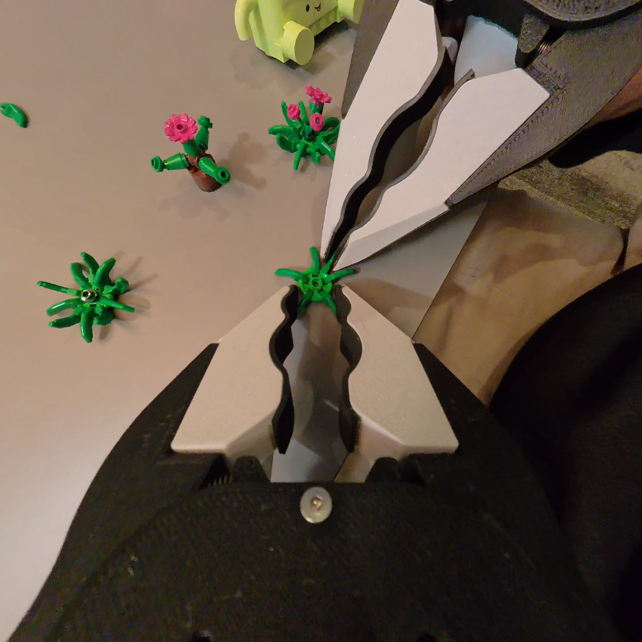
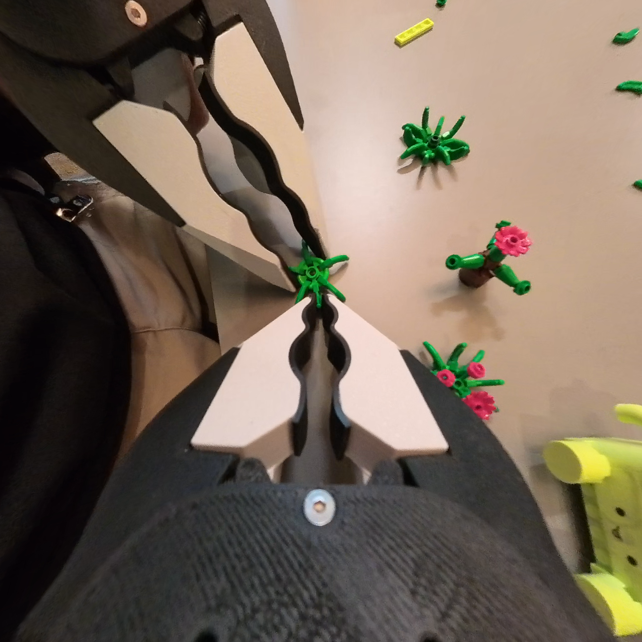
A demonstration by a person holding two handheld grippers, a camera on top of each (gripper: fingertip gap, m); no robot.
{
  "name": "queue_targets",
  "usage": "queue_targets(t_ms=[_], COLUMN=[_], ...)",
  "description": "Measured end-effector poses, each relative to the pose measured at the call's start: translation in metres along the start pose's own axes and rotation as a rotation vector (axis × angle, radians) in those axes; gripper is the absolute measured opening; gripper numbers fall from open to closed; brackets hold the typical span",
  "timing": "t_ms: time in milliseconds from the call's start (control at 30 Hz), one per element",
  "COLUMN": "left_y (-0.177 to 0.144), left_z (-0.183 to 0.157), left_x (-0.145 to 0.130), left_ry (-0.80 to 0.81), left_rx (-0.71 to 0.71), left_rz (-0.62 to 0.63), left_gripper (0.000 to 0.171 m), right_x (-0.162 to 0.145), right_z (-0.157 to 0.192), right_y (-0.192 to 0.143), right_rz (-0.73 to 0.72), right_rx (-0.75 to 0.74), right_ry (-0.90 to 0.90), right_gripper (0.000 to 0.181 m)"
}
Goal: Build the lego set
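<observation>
A small green spiky leaf piece (image 1: 314,285) is held in the air between both grippers, near the table's edge. My left gripper (image 1: 316,290) is closed on its lower leaves, with the round hub just past the fingertips. My right gripper (image 1: 328,258) comes in from the upper right, with its tips pinched on one upper leaf. In the right wrist view the same piece (image 2: 312,272) sits just beyond my right gripper (image 2: 319,302), which is nearly closed on a thin leaf. The left gripper (image 2: 307,267) reaches in from the upper left.
On the beige table (image 1: 173,225) stand a leaf cluster (image 1: 87,297), a brown stem with green cones and a pink flower (image 1: 189,153), a leaf cluster with three pink flowers (image 1: 305,128) and a lime-green figure (image 1: 295,27). A lime flat plate (image 2: 413,33) and loose leaves (image 2: 628,86) lie farther off. Left and right tips are no more than a few centimetres apart. Both grippers' tips are roughly 20 centimeters from the lime flat plate (image 2: 413,33).
</observation>
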State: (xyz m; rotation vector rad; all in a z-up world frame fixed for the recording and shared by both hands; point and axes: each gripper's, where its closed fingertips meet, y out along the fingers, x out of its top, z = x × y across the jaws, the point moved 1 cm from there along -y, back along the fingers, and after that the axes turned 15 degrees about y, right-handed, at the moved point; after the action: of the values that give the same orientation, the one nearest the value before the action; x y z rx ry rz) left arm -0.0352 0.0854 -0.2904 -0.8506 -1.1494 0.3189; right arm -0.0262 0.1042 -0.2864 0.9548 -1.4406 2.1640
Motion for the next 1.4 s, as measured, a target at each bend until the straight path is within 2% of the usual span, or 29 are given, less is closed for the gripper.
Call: queue_targets(t_ms=[267, 367, 567, 867, 1100, 1400], left_y=[0.001, 0.001, 0.001, 0.001, 0.001, 0.0], left_z=[0.001, 0.001, 0.002, 0.002, 0.002, 0.0], left_x=[0.0, 0.0, 0.0, 0.0, 0.0, 0.0], left_ry=[0.017, 0.02, 0.024, 0.019, -0.006, -0.013], left_rx=[0.011, 0.015, 0.019, 0.024, 0.013, -0.011], left_rz=[-0.001, -0.001, -0.002, -0.001, -0.005, -0.022], left_gripper=[0.021, 0.021, 0.021, 0.021, 0.02, 0.022], right_x=[0.0, 0.004, 0.012, 0.004, 0.003, 0.003], right_z=[0.002, -0.001, 0.011, 0.012, 0.011, 0.013], right_y=[-0.003, -0.012, -0.021, -0.002, -0.001, -0.002], right_rz=[-0.017, -0.08, -0.173, -0.069, -0.063, -0.075], right_rx=[-0.007, -0.02, -0.013, -0.077, -0.078, -0.11], right_ry=[-0.03, -0.018, -0.023, -0.039, 0.02, -0.006], right_gripper=[0.001, 0.007, 0.006, 0.001, 0.0, 0.0])
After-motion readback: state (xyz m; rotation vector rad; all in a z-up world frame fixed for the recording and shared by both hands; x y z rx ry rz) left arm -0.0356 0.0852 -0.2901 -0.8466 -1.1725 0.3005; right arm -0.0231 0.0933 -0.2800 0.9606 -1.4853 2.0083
